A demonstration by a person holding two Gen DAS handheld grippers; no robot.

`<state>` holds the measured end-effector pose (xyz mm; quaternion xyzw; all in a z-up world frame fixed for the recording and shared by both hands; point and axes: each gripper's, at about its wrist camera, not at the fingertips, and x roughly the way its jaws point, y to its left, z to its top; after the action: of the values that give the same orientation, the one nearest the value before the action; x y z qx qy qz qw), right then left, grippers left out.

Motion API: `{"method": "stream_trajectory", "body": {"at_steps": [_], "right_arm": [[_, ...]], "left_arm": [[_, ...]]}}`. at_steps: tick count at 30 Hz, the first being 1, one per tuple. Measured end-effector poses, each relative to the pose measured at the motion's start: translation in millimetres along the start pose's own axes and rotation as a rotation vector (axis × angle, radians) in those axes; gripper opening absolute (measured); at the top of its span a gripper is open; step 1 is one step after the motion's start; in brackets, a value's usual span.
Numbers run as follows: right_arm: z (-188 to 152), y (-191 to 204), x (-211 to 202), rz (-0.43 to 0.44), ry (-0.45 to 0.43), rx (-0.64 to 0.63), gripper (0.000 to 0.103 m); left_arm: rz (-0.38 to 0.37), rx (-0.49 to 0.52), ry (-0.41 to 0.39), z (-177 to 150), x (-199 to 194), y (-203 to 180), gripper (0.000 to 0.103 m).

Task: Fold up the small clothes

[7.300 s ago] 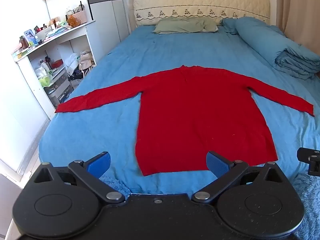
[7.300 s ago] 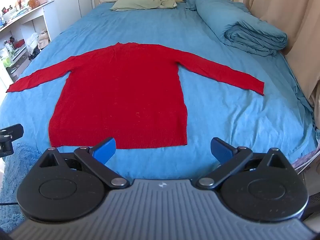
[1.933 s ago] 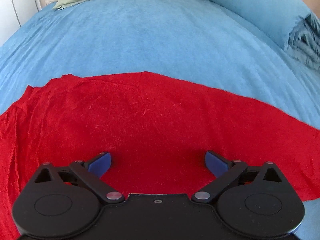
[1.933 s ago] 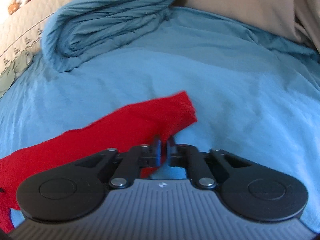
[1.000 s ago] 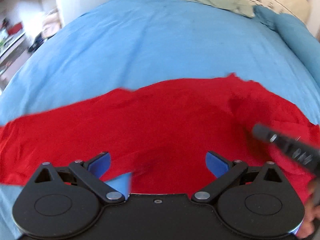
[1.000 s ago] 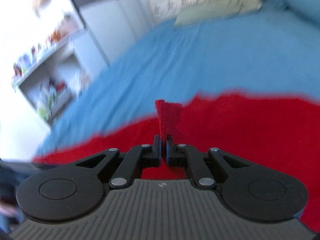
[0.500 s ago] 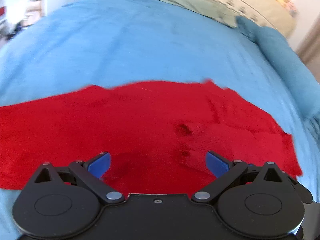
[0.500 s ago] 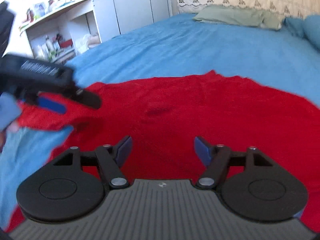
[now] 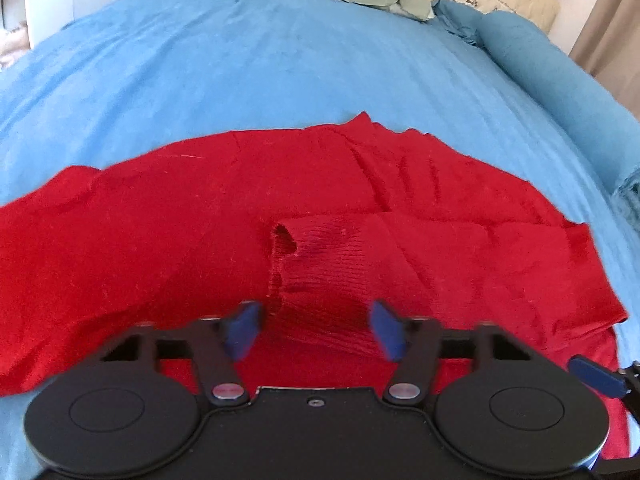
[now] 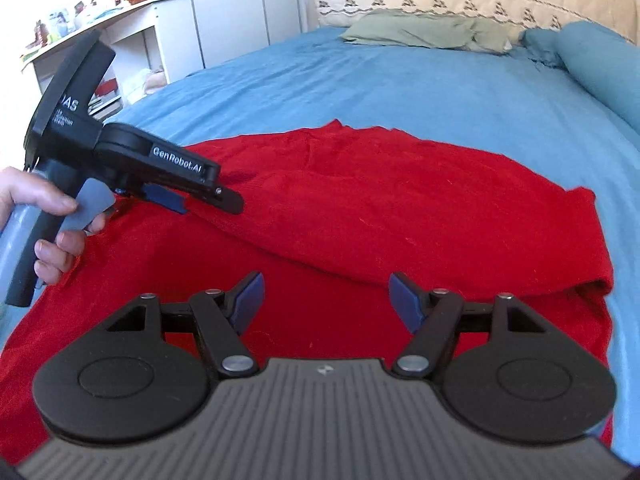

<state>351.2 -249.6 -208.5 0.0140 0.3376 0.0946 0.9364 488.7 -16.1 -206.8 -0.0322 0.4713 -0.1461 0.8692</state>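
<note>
A red long-sleeved sweater [image 9: 168,220] lies flat on the blue bed [image 9: 240,60]. Its right sleeve [image 9: 400,248] is folded inward across the body, with the ribbed cuff [image 9: 316,256] lying just ahead of my left gripper [image 9: 316,330]. The left gripper is open, low over the cuff, holding nothing. My right gripper [image 10: 326,300] is open and empty above the sweater [image 10: 400,208] body. The left gripper also shows at the left of the right wrist view [image 10: 188,196], held in a hand over the sweater's left part.
A green pillow [image 10: 424,32] and a rolled blue duvet [image 9: 560,92] lie at the head and right side of the bed. White shelves [image 10: 132,40] with clutter stand to the left. The bed edge is near on the right.
My right gripper brought the right sleeve over the sweater body, opened and let it go. My left gripper's jaws have narrowed a little over the cuff.
</note>
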Motion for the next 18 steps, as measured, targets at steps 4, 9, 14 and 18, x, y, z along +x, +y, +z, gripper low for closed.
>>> {"method": "stream_trajectory", "body": {"at_steps": [4,9,14,18], "right_arm": [[-4,-5,-1,-0.005,0.0,0.029,0.085],[-4,-2,4,-0.007,0.0,0.043,0.085],[-2,2,2,-0.004,-0.003,0.027,0.085],[0,4,-1,-0.005,-0.01,0.012,0.085]], "left_arm": [[0.003,0.009,-0.007,-1,2,2,0.02],[-0.004,0.026,-0.011,-1,-2,-2,0.008],[-0.001,0.017,-0.053,2,-11,0,0.008],[0.039,0.009,-0.109,8,-27,13,0.008]]}}
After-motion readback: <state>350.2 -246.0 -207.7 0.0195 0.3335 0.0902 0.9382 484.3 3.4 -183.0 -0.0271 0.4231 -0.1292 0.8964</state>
